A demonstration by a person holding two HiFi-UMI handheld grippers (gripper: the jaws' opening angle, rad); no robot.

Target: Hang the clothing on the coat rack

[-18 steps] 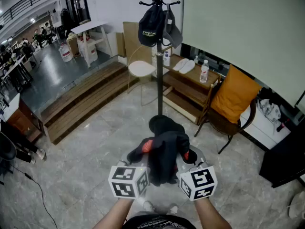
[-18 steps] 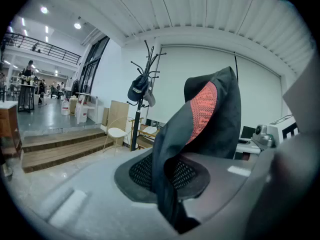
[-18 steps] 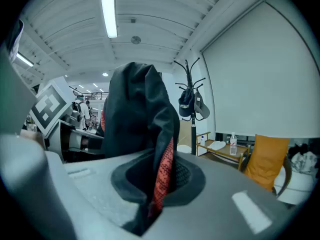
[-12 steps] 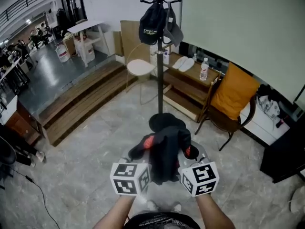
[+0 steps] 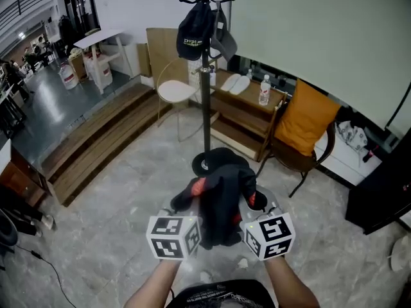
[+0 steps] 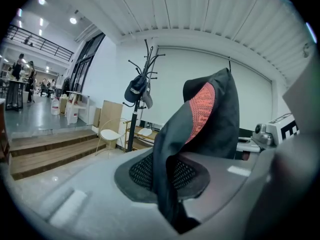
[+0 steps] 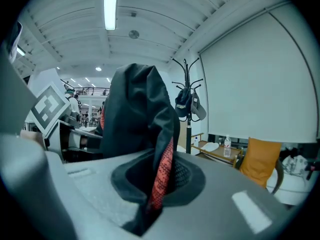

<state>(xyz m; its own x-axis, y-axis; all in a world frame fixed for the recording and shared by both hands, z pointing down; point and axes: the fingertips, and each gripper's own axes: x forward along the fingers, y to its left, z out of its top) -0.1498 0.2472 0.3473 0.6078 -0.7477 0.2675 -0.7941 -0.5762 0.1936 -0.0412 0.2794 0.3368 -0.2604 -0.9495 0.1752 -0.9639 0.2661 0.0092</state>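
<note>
A black garment with a red patterned lining [image 5: 219, 197] hangs bunched between my two grippers in the head view. My left gripper [image 5: 187, 212] is shut on one edge of the garment [image 6: 200, 124]. My right gripper [image 5: 249, 209] is shut on the other edge of the garment [image 7: 142, 129], its red lining caught between the jaws. The black coat rack [image 5: 205, 76] stands straight ahead, its round base [image 5: 209, 162] just beyond the garment. Two caps [image 5: 202, 27] hang from its upper hooks. The coat rack [image 6: 137, 101] shows left of centre in the left gripper view, and the coat rack [image 7: 187, 109] right of centre in the right gripper view.
A white round-seat chair [image 5: 174, 94] stands left of the rack. A low wooden bench [image 5: 247, 117] with bottles and slippers is behind it. A chair with an orange cushion [image 5: 305, 117] is at the right. Wooden steps [image 5: 96, 140] run along the left. A pale wall panel [image 5: 321, 31] rises at the right.
The rack, chairs and bench have shifted left and slightly nearer in the head view. Both grippers keep the garment in the same hold.
</note>
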